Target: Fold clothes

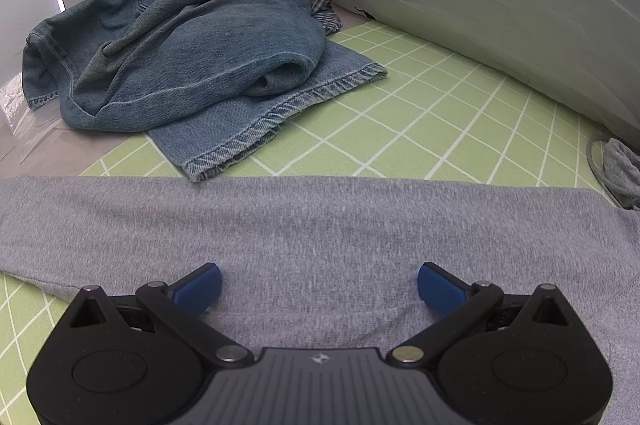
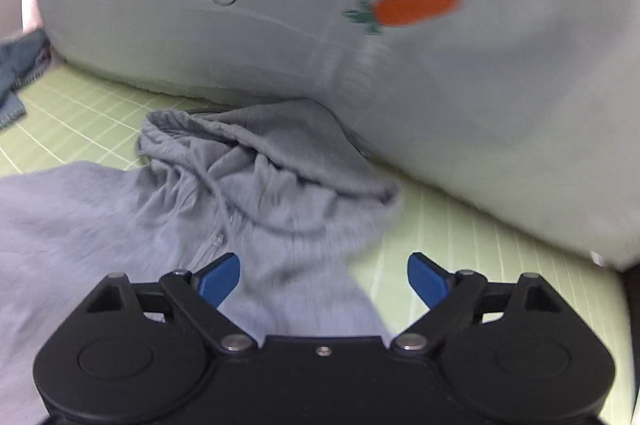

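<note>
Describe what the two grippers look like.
Both match. The left gripper has a black body with two rounded lobes, black linkage arms on silver pivot pins, and short blue fingertips. Its centre plate is grey and ribbed, with a small white emblem. The right gripper has the same black lobes, silver pins and blue fingertips, plus a small centre screw. No cables show.

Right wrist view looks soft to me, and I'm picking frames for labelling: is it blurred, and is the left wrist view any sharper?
Right wrist view: motion-smeared, the carrot print and grey hoodie streaked. Left wrist view: sharp, the jeans stitching and green grid mat lines crisp, though fisheye-bowed.
</note>
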`<state>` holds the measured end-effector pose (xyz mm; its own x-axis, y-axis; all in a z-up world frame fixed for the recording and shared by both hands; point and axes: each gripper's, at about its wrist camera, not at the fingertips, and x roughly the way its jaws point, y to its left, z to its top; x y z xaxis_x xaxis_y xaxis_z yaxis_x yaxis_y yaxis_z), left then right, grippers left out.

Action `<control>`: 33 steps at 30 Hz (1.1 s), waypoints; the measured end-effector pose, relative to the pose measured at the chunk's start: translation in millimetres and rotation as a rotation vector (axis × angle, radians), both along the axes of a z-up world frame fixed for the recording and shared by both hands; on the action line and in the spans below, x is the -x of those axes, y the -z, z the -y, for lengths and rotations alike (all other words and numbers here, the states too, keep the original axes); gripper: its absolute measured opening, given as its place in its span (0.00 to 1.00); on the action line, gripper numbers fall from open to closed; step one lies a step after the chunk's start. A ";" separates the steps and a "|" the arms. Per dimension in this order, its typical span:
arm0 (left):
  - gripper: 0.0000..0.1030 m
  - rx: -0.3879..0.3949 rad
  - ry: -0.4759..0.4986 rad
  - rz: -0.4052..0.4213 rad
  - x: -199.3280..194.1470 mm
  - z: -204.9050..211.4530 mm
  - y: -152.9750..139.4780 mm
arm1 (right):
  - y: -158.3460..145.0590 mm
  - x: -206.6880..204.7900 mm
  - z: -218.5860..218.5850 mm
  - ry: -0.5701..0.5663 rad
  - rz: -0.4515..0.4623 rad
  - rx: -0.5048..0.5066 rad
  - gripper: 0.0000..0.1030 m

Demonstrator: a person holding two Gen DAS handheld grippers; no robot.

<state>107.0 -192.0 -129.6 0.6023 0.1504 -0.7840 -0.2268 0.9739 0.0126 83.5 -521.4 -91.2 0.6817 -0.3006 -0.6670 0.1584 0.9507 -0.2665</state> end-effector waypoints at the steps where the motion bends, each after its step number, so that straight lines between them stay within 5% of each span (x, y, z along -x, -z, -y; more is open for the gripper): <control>1: 1.00 0.000 0.000 0.000 -0.1 0.0 0.0 | 5.5 -14.7 0.4 -0.024 -0.014 0.004 0.89; 6: 1.00 0.000 -0.003 -0.001 -0.2 0.4 -0.4 | 25.3 -59.7 -9.1 -0.130 -0.039 0.080 0.88; 11: 1.00 0.000 -0.009 0.000 -0.8 0.5 -0.1 | 31.9 -82.3 -27.8 -0.288 -0.051 0.102 0.71; 18: 1.00 0.000 -0.009 -0.001 -1.1 0.4 0.0 | 34.3 -89.7 -36.9 -0.343 -0.065 0.091 0.05; 28: 1.00 0.001 -0.009 -0.001 -1.5 0.5 0.2 | -28.3 7.4 -19.1 -0.140 0.154 -0.085 0.05; 30: 1.00 0.001 -0.008 -0.001 -1.6 0.4 0.3 | -22.3 20.1 -11.3 -0.106 0.113 -0.089 0.06; 33: 1.00 0.001 -0.008 -0.002 -1.8 0.2 0.3 | -2.7 23.9 -3.3 -0.060 -0.017 -0.060 0.22</control>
<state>108.8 -192.3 -129.9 0.5995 0.1547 -0.7853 -0.2347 0.9720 0.0123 59.6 -518.1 -88.5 0.6861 -0.2184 -0.6940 0.0962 0.9728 -0.2109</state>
